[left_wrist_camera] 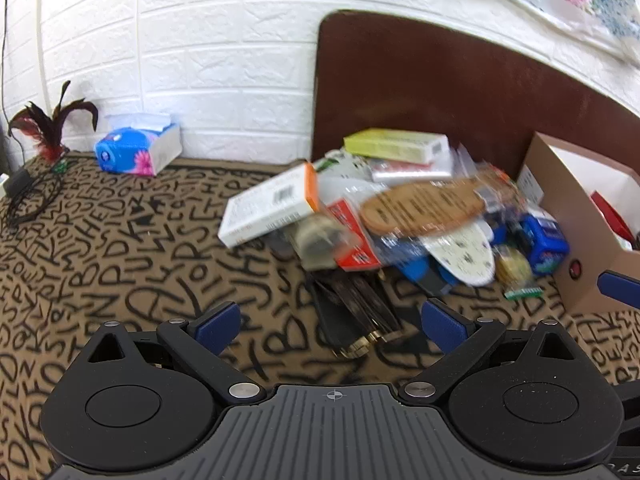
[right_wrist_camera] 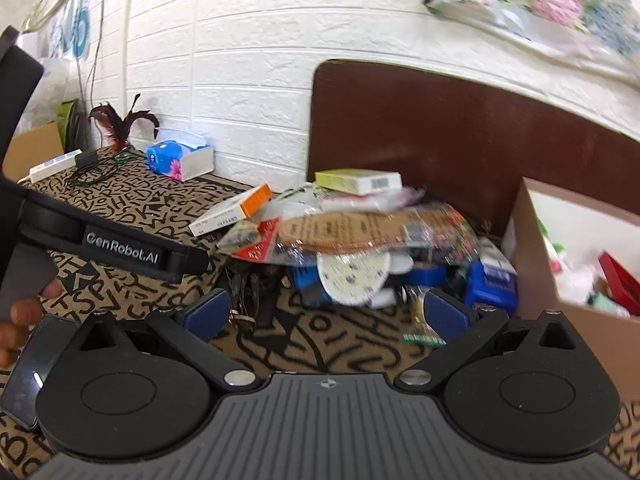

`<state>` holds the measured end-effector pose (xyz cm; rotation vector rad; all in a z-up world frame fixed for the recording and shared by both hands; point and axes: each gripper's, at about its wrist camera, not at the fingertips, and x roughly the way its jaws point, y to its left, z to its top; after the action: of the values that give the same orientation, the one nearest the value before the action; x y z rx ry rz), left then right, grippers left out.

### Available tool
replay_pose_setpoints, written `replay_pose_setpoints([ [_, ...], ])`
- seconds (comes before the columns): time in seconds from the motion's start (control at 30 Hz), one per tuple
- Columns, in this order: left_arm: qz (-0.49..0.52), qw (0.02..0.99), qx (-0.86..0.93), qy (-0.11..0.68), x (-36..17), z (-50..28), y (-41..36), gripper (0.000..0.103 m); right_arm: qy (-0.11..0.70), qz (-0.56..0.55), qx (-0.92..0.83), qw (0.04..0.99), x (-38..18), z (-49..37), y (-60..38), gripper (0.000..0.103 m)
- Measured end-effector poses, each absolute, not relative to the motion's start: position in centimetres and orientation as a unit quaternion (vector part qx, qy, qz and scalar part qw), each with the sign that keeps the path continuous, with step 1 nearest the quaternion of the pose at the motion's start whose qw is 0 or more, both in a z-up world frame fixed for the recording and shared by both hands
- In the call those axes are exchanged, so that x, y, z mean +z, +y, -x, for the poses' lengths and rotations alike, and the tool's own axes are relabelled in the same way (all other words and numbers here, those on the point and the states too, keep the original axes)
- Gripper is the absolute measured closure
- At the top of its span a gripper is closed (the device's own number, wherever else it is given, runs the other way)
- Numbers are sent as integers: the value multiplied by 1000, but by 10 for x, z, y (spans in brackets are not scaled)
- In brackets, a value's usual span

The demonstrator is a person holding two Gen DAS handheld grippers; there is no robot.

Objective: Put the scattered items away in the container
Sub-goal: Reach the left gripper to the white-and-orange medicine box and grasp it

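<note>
A heap of scattered items lies against a brown board: a white and orange box (left_wrist_camera: 268,204), a yellow-green box (left_wrist_camera: 396,146), packaged brown insoles (left_wrist_camera: 424,208), a white dotted insole (left_wrist_camera: 464,252), a blue packet (left_wrist_camera: 546,242) and a dark folded bundle (left_wrist_camera: 356,312). The open cardboard box (left_wrist_camera: 576,240) stands to their right with things inside. My left gripper (left_wrist_camera: 332,326) is open, short of the pile, with the dark bundle just ahead of its fingers. My right gripper (right_wrist_camera: 326,314) is open too, empty, facing the same heap (right_wrist_camera: 352,240) and the cardboard box (right_wrist_camera: 560,320).
A letter-patterned cloth (left_wrist_camera: 120,272) covers the table. At the back left stand a blue tissue box (left_wrist_camera: 136,150), a feather ornament (left_wrist_camera: 52,128) and a black cable (left_wrist_camera: 28,192). The left handle (right_wrist_camera: 120,248) and a hand (right_wrist_camera: 20,316) show in the right wrist view. A white brick wall is behind.
</note>
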<state>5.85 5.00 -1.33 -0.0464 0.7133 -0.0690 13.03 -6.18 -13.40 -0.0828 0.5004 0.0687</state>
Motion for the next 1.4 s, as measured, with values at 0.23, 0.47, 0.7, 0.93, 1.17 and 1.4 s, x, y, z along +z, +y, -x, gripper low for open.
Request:
replay_pose_setpoints([
  [0.23, 56, 929, -36, 364, -26, -98, 91, 1, 245, 66, 60, 965, -133, -169, -43, 1],
  [0.47, 78, 923, -53, 372, -42, -132, 122, 1, 260, 91, 74, 958, -140, -210, -23, 1],
  [0.7, 98, 920, -61, 373, -55, -170, 149, 1, 272, 109, 85, 952, -151, -248, -2, 1],
  [0.93, 103, 920, -73, 372, -63, -211, 162, 1, 271, 138, 111, 946, -162, -285, 19, 1],
  [1.17, 135, 910, -106, 378, -79, -241, 177, 0, 277, 175, 138, 935, -180, -325, 34, 6],
  [1.4, 183, 890, -150, 390, -92, -250, 181, 2, 309, 162, 166, 923, -197, -343, 34, 34],
])
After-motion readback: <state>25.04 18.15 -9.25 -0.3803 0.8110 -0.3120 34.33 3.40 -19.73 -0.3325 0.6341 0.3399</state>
